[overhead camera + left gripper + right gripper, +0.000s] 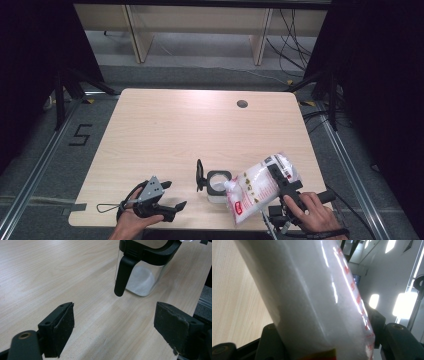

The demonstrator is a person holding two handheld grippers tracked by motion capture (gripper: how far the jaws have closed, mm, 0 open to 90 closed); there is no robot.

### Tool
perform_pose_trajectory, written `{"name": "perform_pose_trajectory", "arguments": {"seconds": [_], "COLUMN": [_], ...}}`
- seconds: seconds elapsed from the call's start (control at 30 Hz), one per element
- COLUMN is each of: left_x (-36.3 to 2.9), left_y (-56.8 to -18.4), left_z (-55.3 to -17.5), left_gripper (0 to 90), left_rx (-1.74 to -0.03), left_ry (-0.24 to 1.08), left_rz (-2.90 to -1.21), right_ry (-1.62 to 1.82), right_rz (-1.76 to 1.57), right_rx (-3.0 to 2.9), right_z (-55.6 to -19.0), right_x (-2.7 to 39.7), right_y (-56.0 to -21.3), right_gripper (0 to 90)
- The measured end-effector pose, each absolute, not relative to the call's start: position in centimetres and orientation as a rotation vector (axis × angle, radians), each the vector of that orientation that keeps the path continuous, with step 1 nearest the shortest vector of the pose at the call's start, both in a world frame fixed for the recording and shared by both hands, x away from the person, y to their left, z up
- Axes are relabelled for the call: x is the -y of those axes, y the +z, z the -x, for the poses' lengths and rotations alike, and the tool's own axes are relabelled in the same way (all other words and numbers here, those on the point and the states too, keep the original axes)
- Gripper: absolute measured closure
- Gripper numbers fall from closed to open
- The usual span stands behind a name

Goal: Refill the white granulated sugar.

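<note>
with the right gripper (280, 181) clamping the tilted bag (260, 187) over the open jar (218, 184) on the tabletop (165, 135), keep its spout above the mouth and pour slowly, while the left gripper (170, 197) waits open nearby.

Both grippers are black: the left gripper (172, 206) carries a grey three-cornered plate with small screws and trails a thin looped cable. Its fingers (62, 327) are blocky, with round screw holes (pads rough, frayed at edges). The right gripper (280, 181) has a black handle.
</note>
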State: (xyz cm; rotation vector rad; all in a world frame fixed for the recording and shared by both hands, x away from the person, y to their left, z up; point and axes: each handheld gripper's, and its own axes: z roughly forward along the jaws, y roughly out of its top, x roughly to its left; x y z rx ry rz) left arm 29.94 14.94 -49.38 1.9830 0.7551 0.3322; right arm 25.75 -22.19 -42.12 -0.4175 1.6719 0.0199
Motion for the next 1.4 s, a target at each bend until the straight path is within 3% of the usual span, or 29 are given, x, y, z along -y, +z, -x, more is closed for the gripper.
{"name": "perform_pose_trajectory", "arguments": {"seconds": [1.4], "left_x": [-14.99], "left_y": [-49.30], "left_z": [-29.93], "left_gripper": [16.1], "left_rx": [-0.754], "left_ry": [0.331], "left_rz": [-1.990], "right_ry": [0.002], "right_rz": [0.414], "right_rx": [-1.646], "right_z": [-25.46], "right_x": [22.12], "right_y": [-42.43], "right_gripper": [46.0]}}
